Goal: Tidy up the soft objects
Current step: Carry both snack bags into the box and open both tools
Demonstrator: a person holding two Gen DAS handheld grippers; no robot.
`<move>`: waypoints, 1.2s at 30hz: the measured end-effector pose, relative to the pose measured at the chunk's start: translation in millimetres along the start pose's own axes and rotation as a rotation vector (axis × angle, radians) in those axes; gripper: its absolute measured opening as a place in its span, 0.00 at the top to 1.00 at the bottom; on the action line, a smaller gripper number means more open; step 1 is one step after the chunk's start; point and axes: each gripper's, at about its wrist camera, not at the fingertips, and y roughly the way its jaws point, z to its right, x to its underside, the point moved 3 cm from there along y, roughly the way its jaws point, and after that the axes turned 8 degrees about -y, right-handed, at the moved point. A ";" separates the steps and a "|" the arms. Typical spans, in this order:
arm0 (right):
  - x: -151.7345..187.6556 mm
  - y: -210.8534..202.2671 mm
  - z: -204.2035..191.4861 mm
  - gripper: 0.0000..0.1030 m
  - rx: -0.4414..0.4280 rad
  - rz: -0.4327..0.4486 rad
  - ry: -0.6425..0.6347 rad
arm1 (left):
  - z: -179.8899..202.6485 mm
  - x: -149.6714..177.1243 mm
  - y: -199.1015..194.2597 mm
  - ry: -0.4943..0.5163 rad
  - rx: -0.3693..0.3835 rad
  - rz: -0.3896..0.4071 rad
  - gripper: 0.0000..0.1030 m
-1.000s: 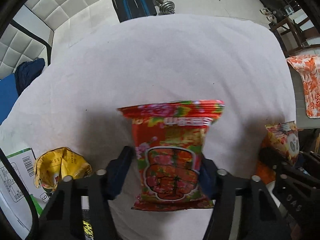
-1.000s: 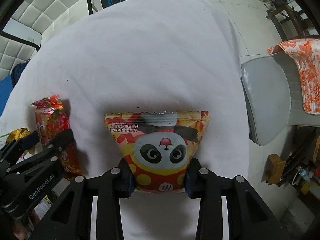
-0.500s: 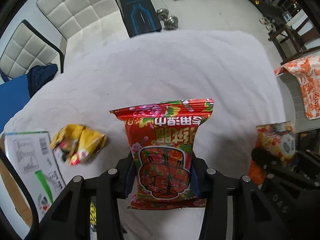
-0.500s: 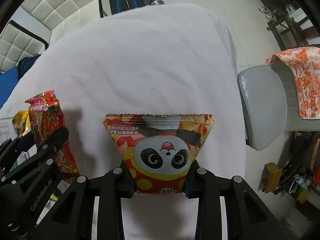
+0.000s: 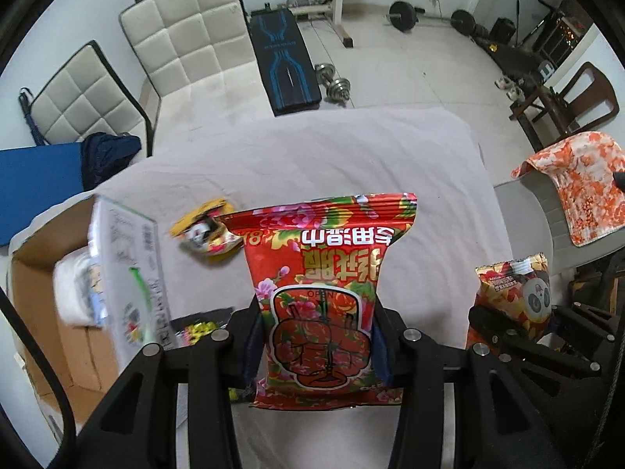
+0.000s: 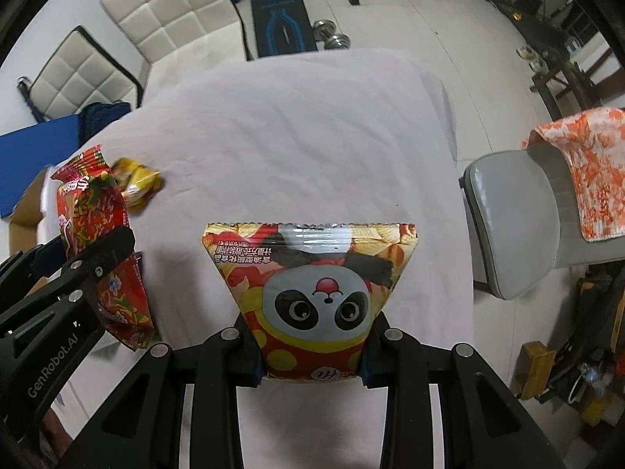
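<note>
**Two snack bags held above the cloth-covered counter**

The left gripper (image 5: 316, 346) has its fingers closed on a red floral snack bag (image 5: 324, 285), pinching the lower part so the bag stands up in front of the lens with its print upside down. The bag's bottom edge sits between the finger pads, and the pads themselves are mostly hidden behind the foil. The right gripper (image 6: 310, 355) is clamped the same way on a panda snack bag (image 6: 312, 285), whose narrow end is squeezed between the fingers while the wide sealed edge fans out above; the text on it is small and inverted, hard to read.

Both bags are held over a counter (image 6: 304, 136) draped in a white cloth. A crumpled yellow wrapper (image 5: 207, 234) lies on the cloth just beside the red bag's upper left corner, partly covered by it in the left view and blurred in both views. At the left edge of the counter an open cardboard box (image 5: 43, 305) stands with a white printed flap (image 5: 129, 269) raised; something white and soft lies inside, too smeared to identify. A small dark packet with yellow print (image 5: 199, 326) shows near the left finger, mostly cut off.

Each gripper appears at the edge of the other's view, bags only partly seen. A grey chair (image 6: 511, 226) with an orange patterned towel (image 6: 586, 164) stands to the right.
</note>
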 end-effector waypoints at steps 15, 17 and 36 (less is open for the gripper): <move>28.8 -72.1 -144.5 0.65 -0.086 0.108 -0.115 | -128.9 27.2 -88.8 -0.060 0.042 0.084 0.60; 29.4 -73.5 -177.0 0.65 -0.097 0.110 -0.130 | -157.4 30.1 -97.1 -0.067 0.019 0.095 0.60; 25.7 -55.6 -376.4 0.65 -0.098 0.080 -0.272 | -349.7 38.2 -106.4 -0.211 -0.050 0.142 0.60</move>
